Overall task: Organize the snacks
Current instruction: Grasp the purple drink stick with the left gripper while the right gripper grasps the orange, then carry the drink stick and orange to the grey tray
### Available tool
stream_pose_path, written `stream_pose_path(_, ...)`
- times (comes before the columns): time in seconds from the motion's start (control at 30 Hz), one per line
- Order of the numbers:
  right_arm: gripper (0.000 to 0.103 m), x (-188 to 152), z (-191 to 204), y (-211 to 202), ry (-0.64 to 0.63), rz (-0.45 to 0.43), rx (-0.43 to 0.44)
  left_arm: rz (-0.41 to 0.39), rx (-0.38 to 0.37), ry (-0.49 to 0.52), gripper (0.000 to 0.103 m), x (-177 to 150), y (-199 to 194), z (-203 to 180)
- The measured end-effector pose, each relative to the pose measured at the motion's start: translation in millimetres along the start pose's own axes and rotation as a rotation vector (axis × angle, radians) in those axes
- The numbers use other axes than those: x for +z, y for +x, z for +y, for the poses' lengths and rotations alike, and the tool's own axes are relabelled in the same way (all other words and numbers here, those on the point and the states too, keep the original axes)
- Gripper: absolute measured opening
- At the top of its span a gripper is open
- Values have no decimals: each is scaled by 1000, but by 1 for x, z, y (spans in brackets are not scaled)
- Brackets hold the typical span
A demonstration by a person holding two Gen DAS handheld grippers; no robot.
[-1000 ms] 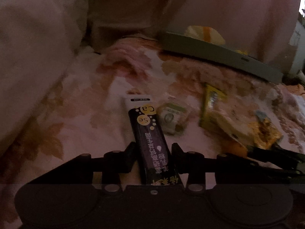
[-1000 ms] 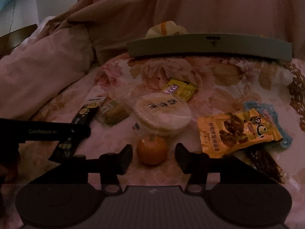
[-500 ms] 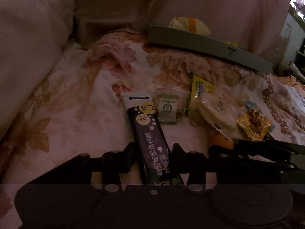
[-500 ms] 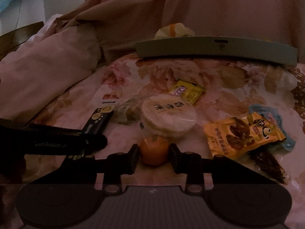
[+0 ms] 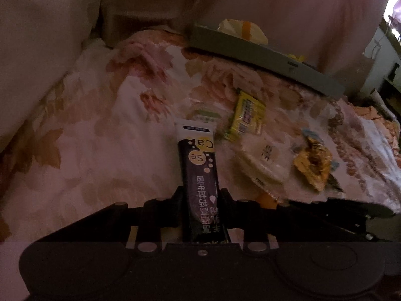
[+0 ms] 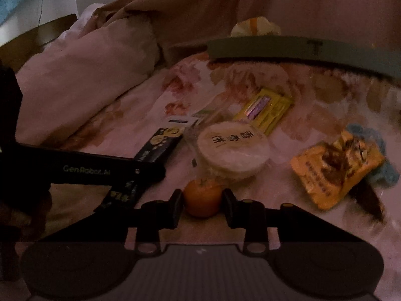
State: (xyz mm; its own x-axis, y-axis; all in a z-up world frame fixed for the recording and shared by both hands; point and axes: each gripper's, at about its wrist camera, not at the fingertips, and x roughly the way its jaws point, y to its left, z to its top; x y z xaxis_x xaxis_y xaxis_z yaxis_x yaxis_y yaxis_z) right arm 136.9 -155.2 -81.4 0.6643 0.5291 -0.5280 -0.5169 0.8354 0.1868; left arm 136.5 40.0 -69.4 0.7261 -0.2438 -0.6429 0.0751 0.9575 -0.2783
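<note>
The left gripper (image 5: pixel 200 195) has its fingers (image 5: pixel 178 202) clamped on a dark sachet (image 5: pixel 199 173), which runs from between them toward 12 o'clock. Its white end carries a small black label; below that sit yellow circles reading "Ca" and "Se", then a column of white Chinese characters seen upside down. In the right wrist view the same sachet (image 6: pixel 160 143) lies at 10 o'clock, crossed by the left gripper's black arm printed "GenRobot.AI".

The right gripper (image 6: pixel 201 202) has its fingers (image 6: pixel 176 207) narrow on a tangerine (image 6: pixel 202 198), one pad against each side of it. The fruit rests on the floral bed (image 6: pixel 155 115).

Just past the tangerine, at 12 o'clock, is a round pack of rice crackers (image 6: pixel 233 148) with black Chinese characters on its white top. Beyond it, toward 1 o'clock, lies a yellow packet (image 6: pixel 265 110) with a purple patch; its writing is too blurred to read. A small green-and-white packet (image 6: pixel 204 114) sits between sachet and crackers. At 3 o'clock is an orange nut bag (image 6: pixel 335 168) with white print, lying on a blue wrapper (image 6: pixel 386 173).

At the far edge, 1 o'clock, stands a grey-green tray (image 6: pixel 300 52) with a dark T-shaped mark on its wall, a pale orange-striped bag (image 6: pixel 255 26) showing above it.
</note>
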Motion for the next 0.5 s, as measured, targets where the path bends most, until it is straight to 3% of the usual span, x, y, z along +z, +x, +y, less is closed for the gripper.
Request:
stream_pose_path(0.23, 38, -3, 5, -19, 63, 36, 77, 60, -64, -156, 29, -7, -14, 7)
stream_pose_path(0.37, 38, -7, 6, -31, 98, 23, 106, 74, -115, -263, 29, -13, -20, 14)
stream_pose_path(0.5, 38, -7, 7, -44, 106, -21, 111, 72, -142, -293, 29, -14, -24, 13)
